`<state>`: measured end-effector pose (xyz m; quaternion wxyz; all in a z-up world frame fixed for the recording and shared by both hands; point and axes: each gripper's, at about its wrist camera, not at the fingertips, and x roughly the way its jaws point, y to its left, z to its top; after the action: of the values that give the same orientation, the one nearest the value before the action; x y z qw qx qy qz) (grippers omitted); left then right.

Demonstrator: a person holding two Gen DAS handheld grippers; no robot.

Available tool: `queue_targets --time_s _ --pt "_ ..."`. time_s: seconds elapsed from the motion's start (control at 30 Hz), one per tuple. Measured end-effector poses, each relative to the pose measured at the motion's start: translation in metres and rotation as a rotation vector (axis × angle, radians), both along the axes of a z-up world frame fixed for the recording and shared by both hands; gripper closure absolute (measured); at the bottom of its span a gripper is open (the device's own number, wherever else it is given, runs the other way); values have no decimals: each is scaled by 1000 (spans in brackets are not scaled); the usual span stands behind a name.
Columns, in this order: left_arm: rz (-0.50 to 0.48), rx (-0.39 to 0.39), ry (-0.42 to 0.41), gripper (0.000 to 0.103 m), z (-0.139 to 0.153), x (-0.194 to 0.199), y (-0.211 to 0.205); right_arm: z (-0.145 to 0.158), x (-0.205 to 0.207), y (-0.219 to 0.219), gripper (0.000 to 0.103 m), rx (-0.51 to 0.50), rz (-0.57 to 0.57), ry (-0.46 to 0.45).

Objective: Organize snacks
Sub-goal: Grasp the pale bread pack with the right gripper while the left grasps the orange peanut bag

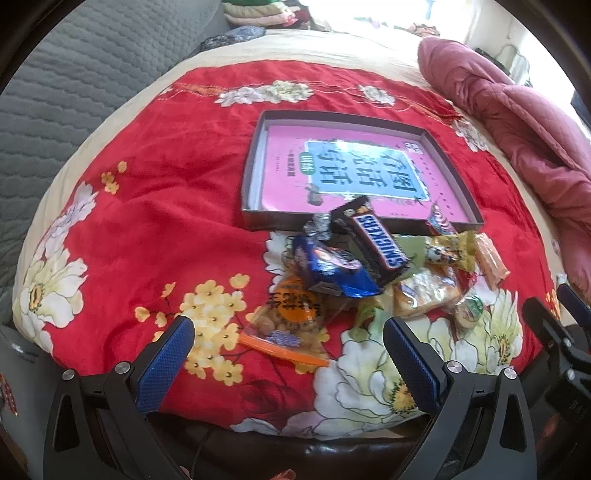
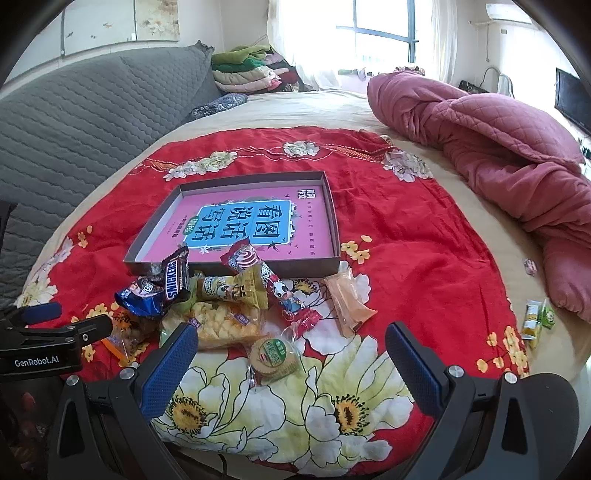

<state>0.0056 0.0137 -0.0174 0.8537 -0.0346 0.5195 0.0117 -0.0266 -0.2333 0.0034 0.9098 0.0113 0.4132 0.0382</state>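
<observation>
A bed point(image 2: 325, 107) fills both views, its beige sheet overlaid with a red floral cloth point(image 2: 424, 258) that spreads across the centre of each frame. A grey quilted cover point(image 2: 92, 110) rises at the upper left, folded clothes point(image 2: 247, 74) sit stacked at top centre beside a bright window point(image 2: 380, 33), and a bunched pink quilt point(image 2: 498, 140) lies along the right. On the cloth, a shallow tray point(image 2: 334, 236) with a pink book point(image 2: 258, 221) inside sits mid-frame. The snacks point(image 2: 229, 310) lie heaped just below the tray's near edge, a Snickers bar point(image 2: 176, 278) tilted on top against a blue packet point(image 2: 144, 295); a round biscuit pack point(image 2: 271, 356) lies lower, nearest the right tool. Two small packets point(image 2: 537, 319) rest well apart at the right edge, off the cloth. The left tool point(image 1: 288, 347) and right tool point(image 2: 291, 354) both hover with fingers spread wide, gripping nothing.
</observation>
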Motion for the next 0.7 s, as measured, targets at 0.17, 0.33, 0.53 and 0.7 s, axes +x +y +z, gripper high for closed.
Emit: queue_targets --time_s 0.17,0.33,0.53,0.7 --pt "47 -8 40 1 -11 5 25 -8 14 -15 1 55 -19 36" --pt "45 -11 100 1 -30 10 34 -17 27 -27 1 83 -42 61" --pt "-26 -35 132 1 -44 20 23 -28 40 -43 1 98 -70 89" --pt "-57 -28 147 1 -55 31 17 -40 53 -52 1 80 -37 140"
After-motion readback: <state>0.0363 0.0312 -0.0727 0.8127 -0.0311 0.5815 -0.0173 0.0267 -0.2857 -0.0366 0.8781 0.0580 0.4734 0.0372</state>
